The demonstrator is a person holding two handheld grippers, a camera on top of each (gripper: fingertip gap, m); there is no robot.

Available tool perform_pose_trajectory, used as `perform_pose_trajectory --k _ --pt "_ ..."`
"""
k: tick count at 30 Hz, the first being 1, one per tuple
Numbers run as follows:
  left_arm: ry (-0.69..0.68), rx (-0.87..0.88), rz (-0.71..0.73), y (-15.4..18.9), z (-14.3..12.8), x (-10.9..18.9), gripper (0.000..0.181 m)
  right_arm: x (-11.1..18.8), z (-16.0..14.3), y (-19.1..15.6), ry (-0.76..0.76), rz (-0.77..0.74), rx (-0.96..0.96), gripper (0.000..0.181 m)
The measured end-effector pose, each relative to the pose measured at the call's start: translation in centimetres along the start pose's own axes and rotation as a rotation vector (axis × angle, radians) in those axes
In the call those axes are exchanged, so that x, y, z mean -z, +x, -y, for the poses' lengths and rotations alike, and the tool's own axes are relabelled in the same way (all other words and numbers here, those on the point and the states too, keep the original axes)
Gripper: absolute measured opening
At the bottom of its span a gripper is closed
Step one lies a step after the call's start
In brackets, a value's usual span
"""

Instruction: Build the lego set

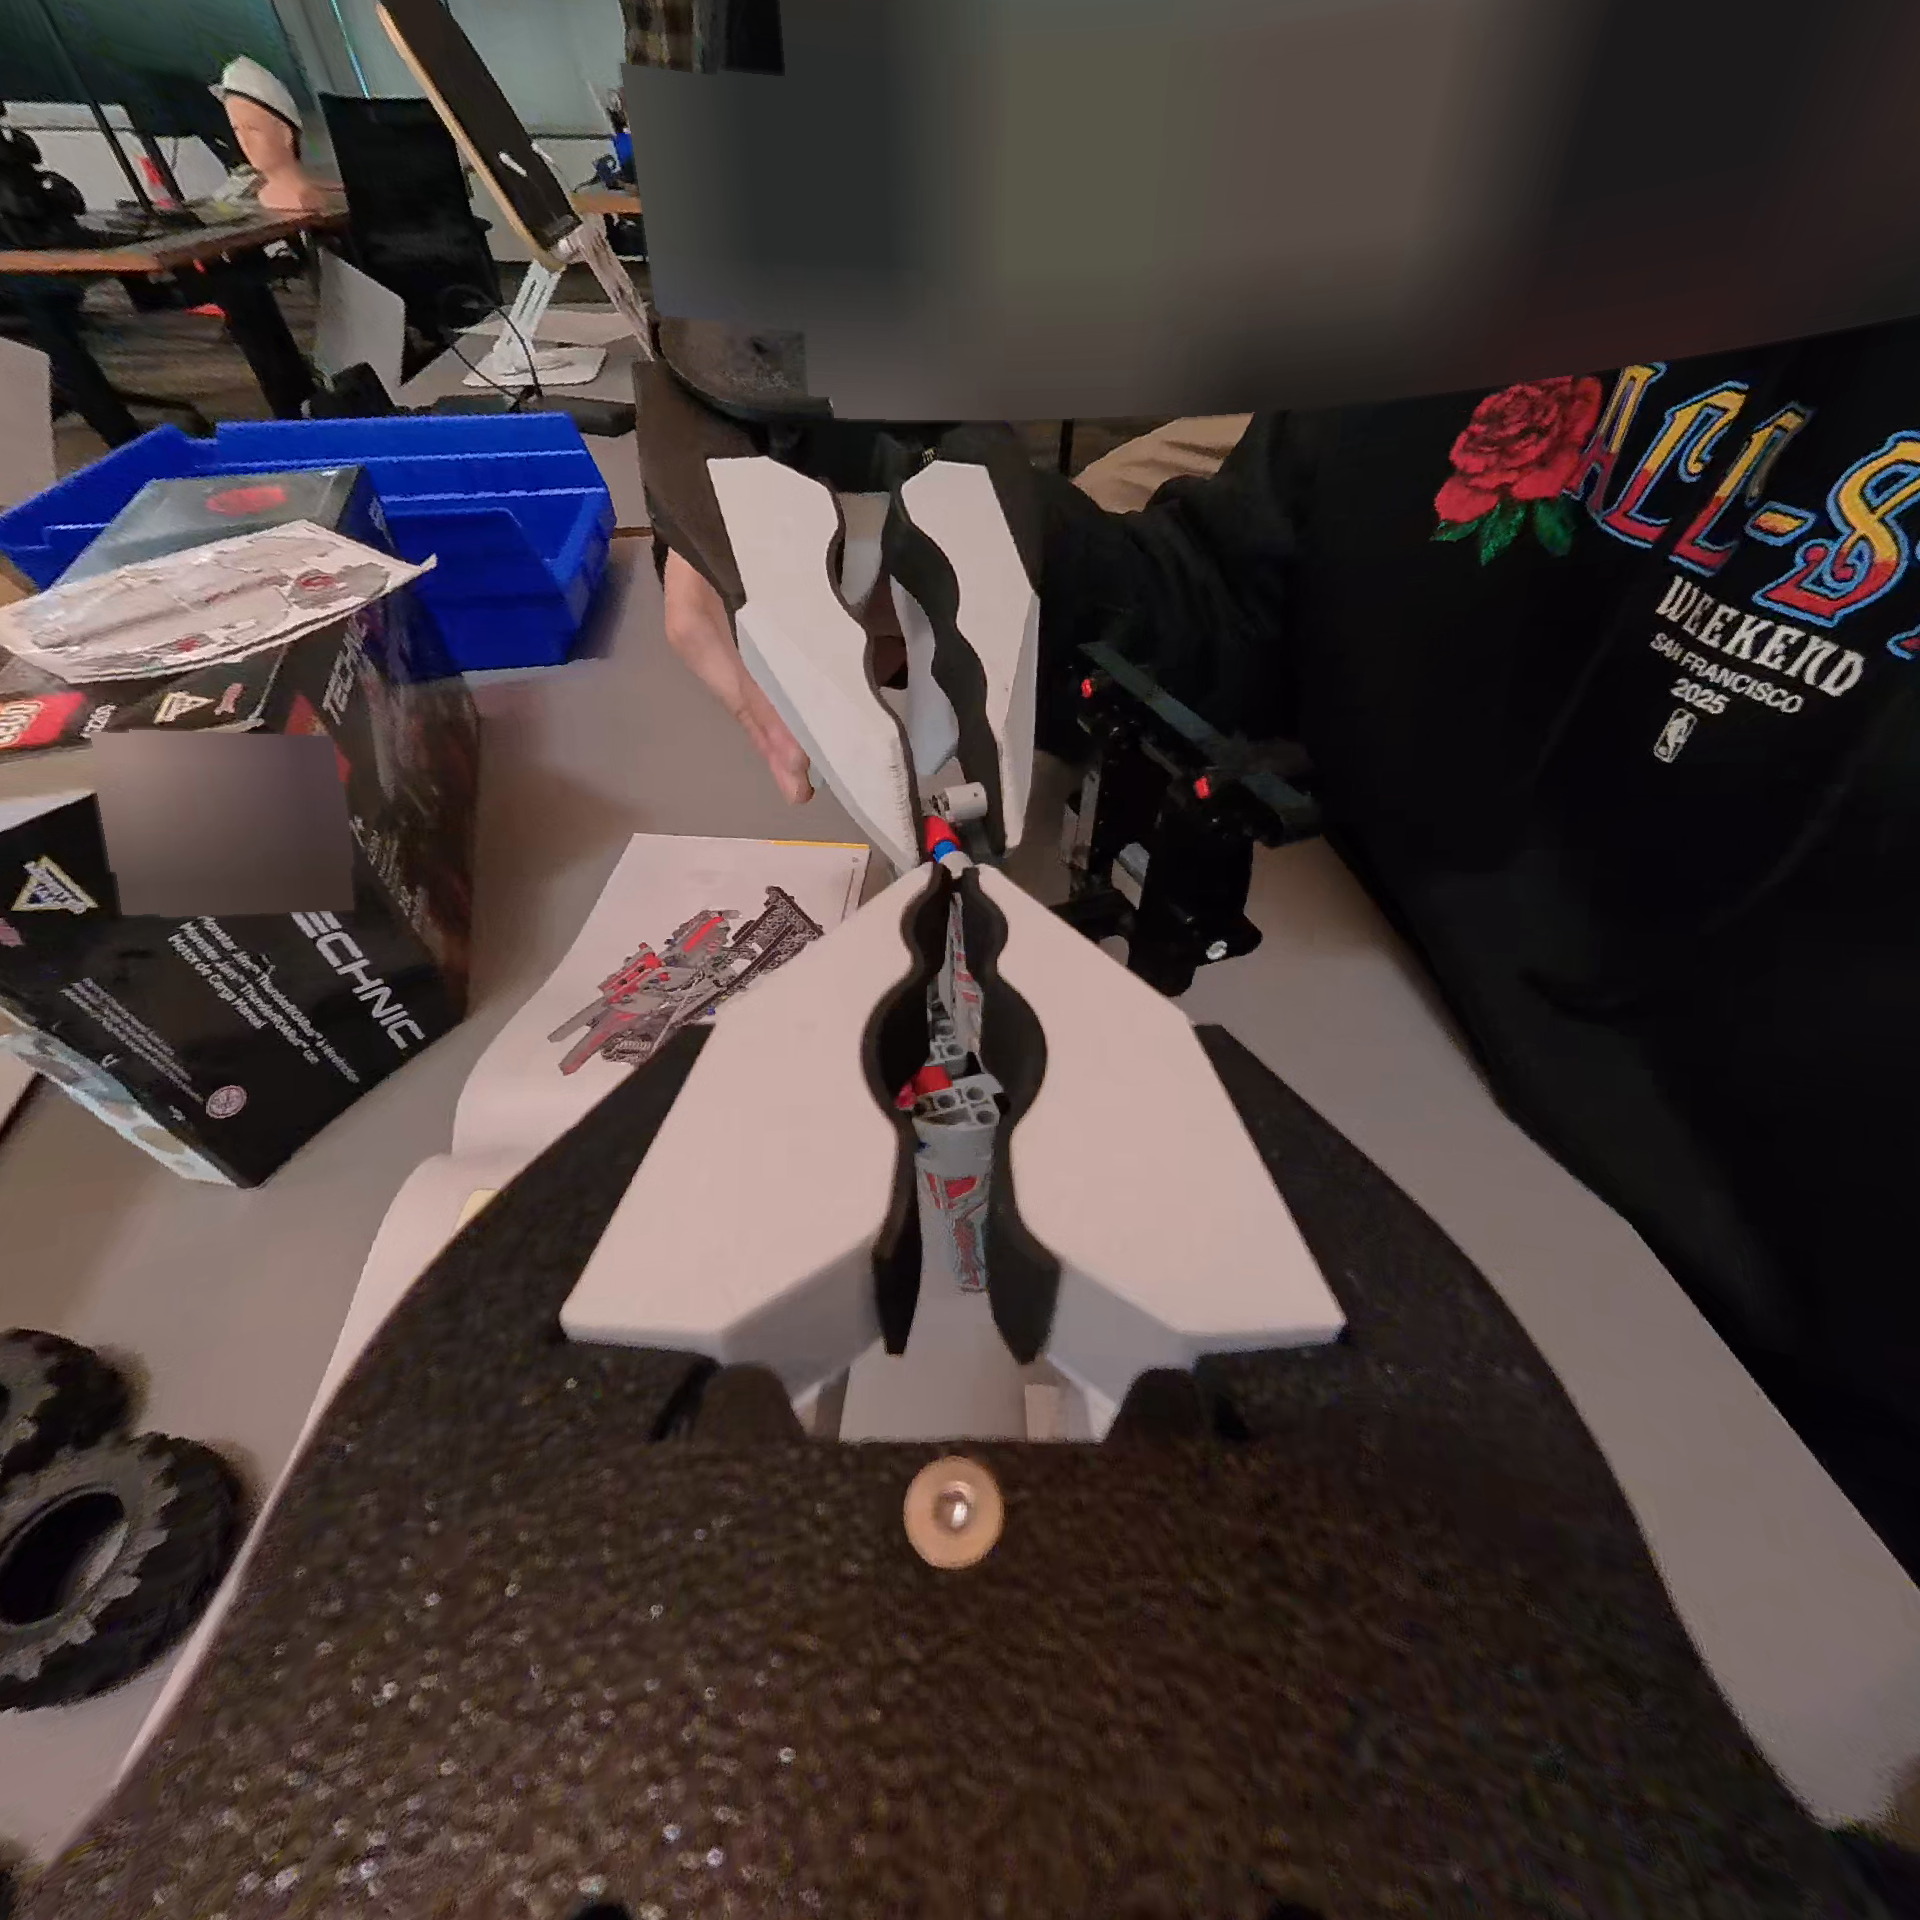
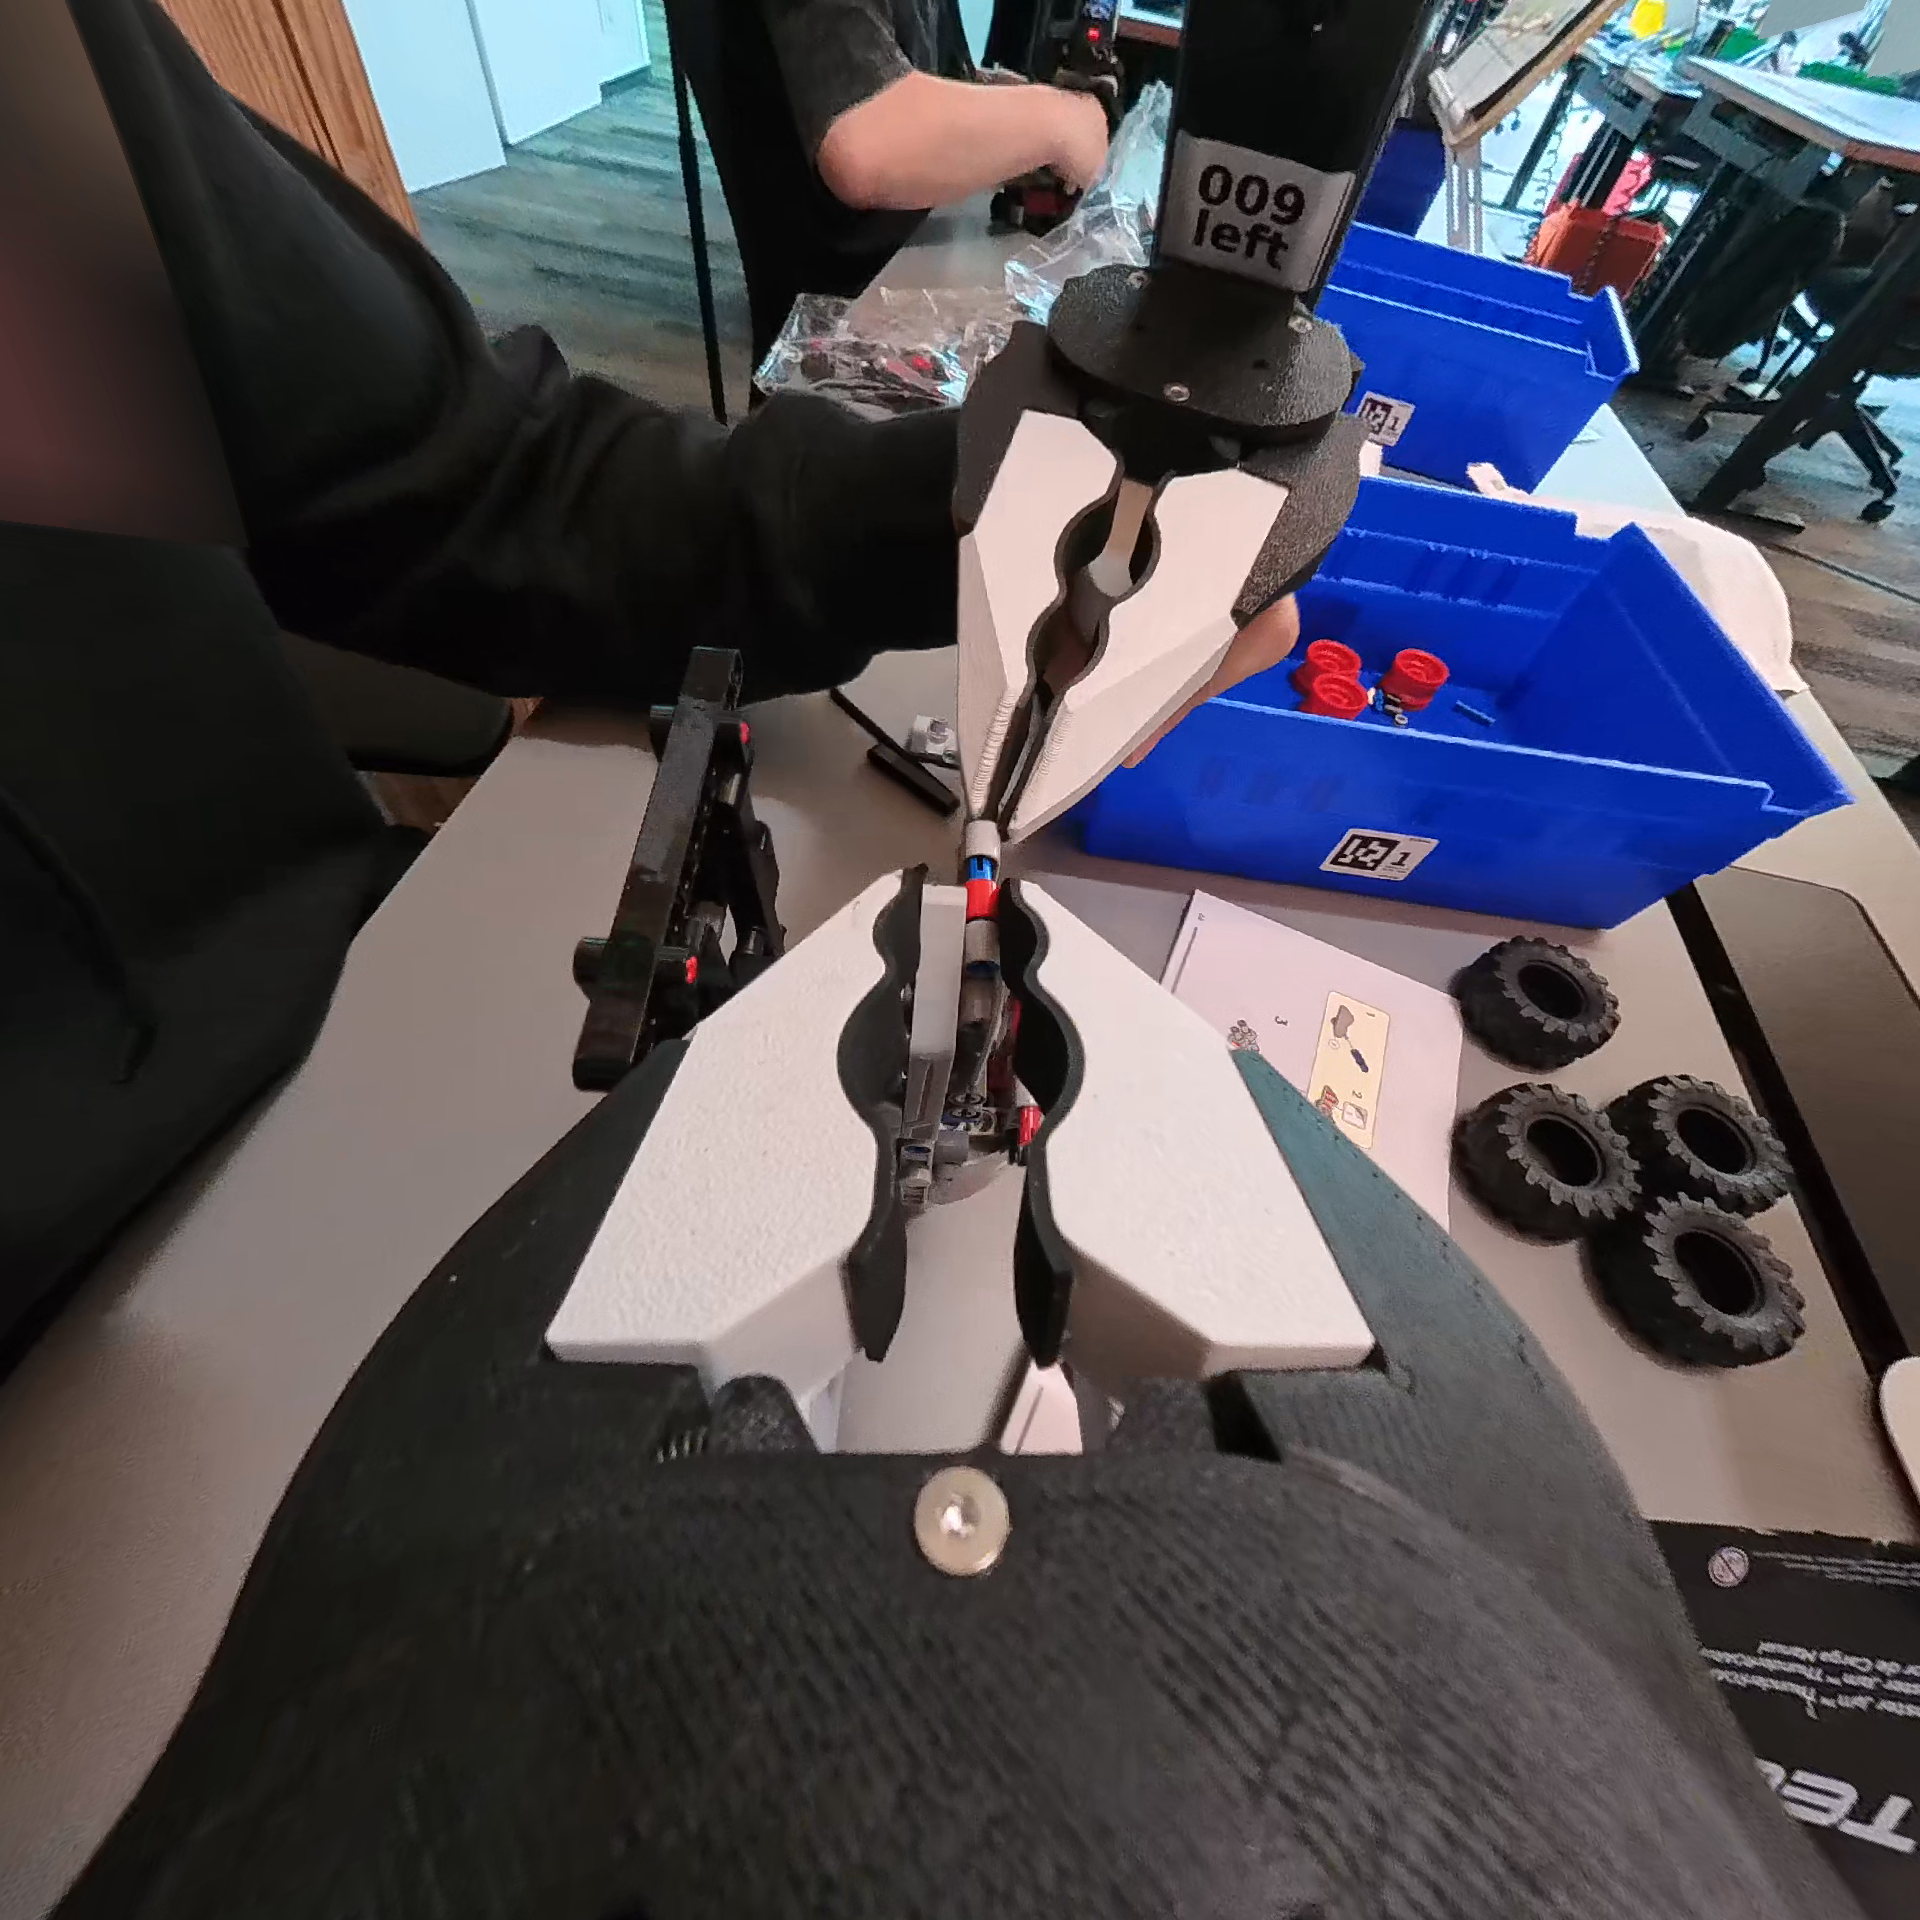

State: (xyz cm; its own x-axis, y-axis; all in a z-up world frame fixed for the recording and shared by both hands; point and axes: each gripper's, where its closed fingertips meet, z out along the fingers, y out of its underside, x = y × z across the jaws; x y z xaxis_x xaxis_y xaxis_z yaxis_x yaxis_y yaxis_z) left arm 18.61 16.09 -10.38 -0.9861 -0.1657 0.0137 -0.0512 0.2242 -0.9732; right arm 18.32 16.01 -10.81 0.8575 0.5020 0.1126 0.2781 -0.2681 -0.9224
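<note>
Right wrist view shows the right gripper (image 2: 961, 894) with jaws shut on a grey lego piece (image 2: 940, 1101), tip to tip with the left gripper (image 2: 992, 805), jaws pinching a small grey peg (image 2: 980, 837), above the worktop (image 2: 312, 1195) by black tyres (image 2: 1538, 1003).

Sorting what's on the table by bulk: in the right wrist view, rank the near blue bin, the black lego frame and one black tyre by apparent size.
1. Near blue bin.
2. Black lego frame.
3. Black tyre, clearly smallest.
The bin lies somewhat farther off, so its lead is real.
</note>
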Motion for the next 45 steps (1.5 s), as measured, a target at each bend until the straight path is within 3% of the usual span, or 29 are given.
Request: perform_pose_trajectory --k 10,22,34,39,45 --pt "-0.042 0.027 0.015 0.3 -0.1 0.0 0.000 -0.2 0.0 -0.2 -0.017 -0.003 0.011 0.014" --pt "-0.218 -0.104 0.155 0.0 -0.2 -0.1 0.000 -0.2 0.0 0.0 -0.036 -0.027 0.012 0.013" --pt "-0.122 -0.089 0.151 0.2 0.2 0.4 0.000 -0.6 0.4 0.1 0.005 -0.041 -0.043 0.013" --pt "-0.004 -0.056 0.193 0.2 0.7 1.3 0.000 0.0 0.1 1.3 -0.020 -0.159 -0.065 0.038" --pt "-0.008 -0.060 0.250 0.3 0.3 1.0 0.009 0.9 -0.2 0.4 0.037 -0.116 -0.174 0.037"
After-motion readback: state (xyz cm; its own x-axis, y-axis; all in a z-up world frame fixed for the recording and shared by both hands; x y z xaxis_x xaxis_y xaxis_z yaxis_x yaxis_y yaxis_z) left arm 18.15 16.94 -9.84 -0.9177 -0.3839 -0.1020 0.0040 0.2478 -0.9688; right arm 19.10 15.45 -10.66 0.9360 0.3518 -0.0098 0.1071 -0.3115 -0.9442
